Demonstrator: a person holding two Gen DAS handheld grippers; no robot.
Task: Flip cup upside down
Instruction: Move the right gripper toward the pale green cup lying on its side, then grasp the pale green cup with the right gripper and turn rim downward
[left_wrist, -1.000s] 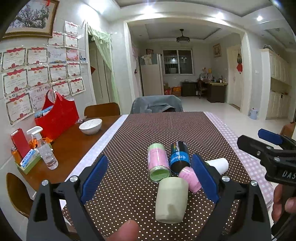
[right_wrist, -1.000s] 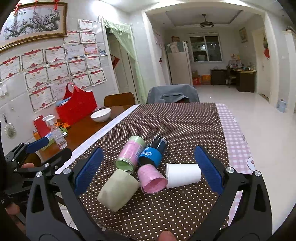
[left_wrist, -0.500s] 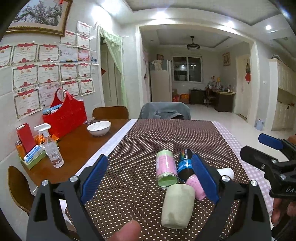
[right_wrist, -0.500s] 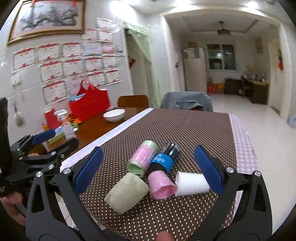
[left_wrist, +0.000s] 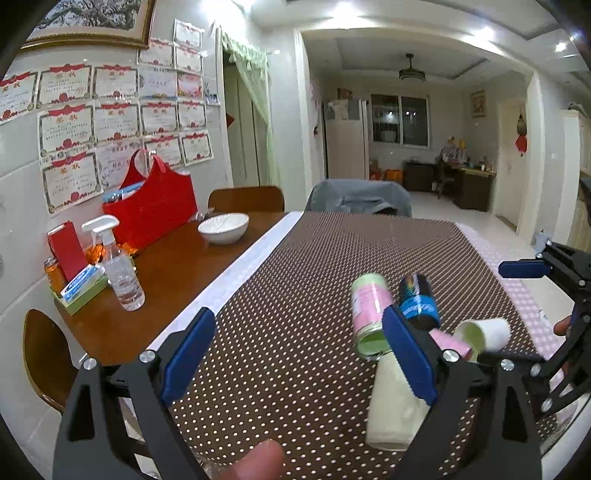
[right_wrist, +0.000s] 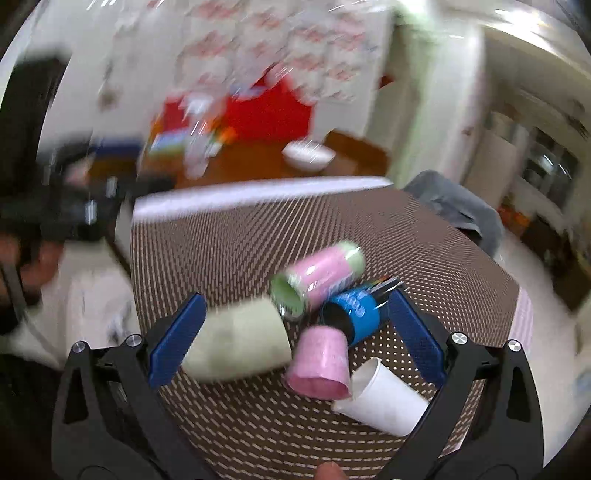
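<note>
Several cups lie on their sides in a cluster on the brown dotted tablecloth (left_wrist: 295, 295): a pale green cup (left_wrist: 391, 410) (right_wrist: 240, 339), a pink-and-green cup (left_wrist: 369, 314) (right_wrist: 321, 277), a blue-and-black cup (left_wrist: 419, 301) (right_wrist: 354, 314), a pink cup (left_wrist: 450, 341) (right_wrist: 321, 365) and a white cup (left_wrist: 484, 332) (right_wrist: 384, 395). My left gripper (left_wrist: 299, 358) is open and empty, left of the cluster. My right gripper (right_wrist: 295, 339) is open and empty, its fingers straddling the cluster from above; its view is motion-blurred. It also shows at the right edge of the left wrist view (left_wrist: 546, 273).
On the bare wooden part of the table at left stand a white bowl (left_wrist: 223, 228), a spray bottle (left_wrist: 118, 269), a red bag (left_wrist: 151, 206) and a small tray of items (left_wrist: 77, 284). Chairs stand at the far end (left_wrist: 358, 197) and left (left_wrist: 44, 354).
My right gripper has swung sharply left and down toward the cups, blurring its view. My left gripper has shifted left, so the cups now sit to its right.
</note>
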